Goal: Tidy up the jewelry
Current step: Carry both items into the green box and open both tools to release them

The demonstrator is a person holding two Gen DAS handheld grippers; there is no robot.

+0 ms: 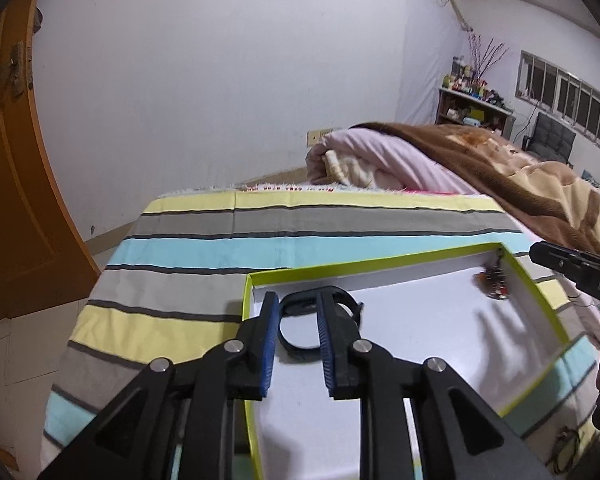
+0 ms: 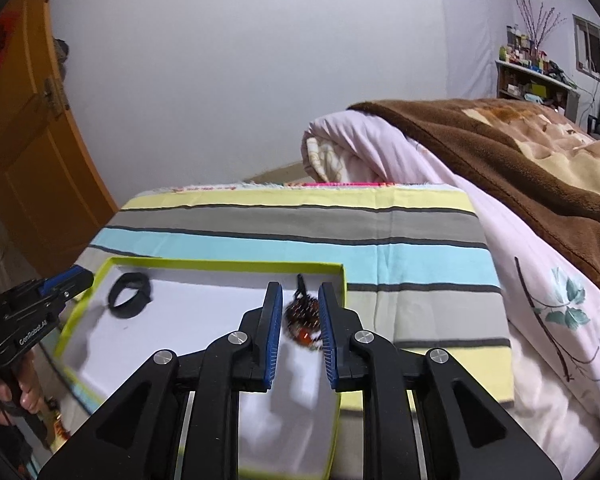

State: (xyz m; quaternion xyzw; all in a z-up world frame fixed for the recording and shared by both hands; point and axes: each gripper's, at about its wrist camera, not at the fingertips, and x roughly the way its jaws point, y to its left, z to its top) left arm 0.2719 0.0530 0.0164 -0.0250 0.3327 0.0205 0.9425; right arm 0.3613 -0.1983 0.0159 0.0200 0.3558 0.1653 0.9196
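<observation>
White walls (image 1: 220, 80); orange door (image 1: 8, 160) at left. Brown blanket (image 2: 500, 152) over bed. Cluttered shelf (image 1: 474, 106), barred window (image 1: 560, 96) far right.

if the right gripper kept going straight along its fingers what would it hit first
Most likely the beaded dark-and-orange jewelry piece, which lies between the open right gripper fingers on the white floor of the green-rimmed box. Just behind it is the box's far corner wall. Depth is hard to judge through the fisheye.
</observation>
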